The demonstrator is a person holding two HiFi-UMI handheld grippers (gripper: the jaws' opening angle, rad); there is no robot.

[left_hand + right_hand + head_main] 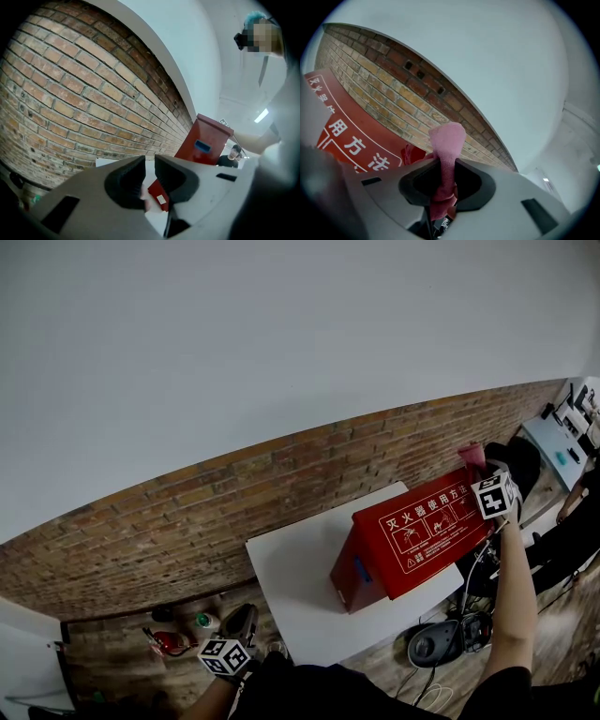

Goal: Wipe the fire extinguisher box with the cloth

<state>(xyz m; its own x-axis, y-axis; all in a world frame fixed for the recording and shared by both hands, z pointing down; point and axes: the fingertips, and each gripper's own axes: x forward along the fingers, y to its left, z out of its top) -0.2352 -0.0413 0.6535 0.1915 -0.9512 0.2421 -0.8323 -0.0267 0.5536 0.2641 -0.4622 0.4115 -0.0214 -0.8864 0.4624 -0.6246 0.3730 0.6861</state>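
- Left gripper (148, 164): held low by the person's body, well apart from the work. Jaws a narrow gap apart with nothing between them. Idle.
- White table (291, 563): carries the fire extinguisher box (417, 535), a red box with its printed face turned up and towards the person.
- Right gripper (446, 166): at the box's far upper end, jaws clamped on the pink cloth (447, 138), a tuft standing out past the tips.
- Position: the cloth sits just beside the far top corner, printed face below and to its left. Contact cannot be confirmed.
- Recommendation: press the tuft flat on the face, draw long overlapping strokes, and keep the hard jaw tips off the paint.
- Brick wall (234, 493) behind.
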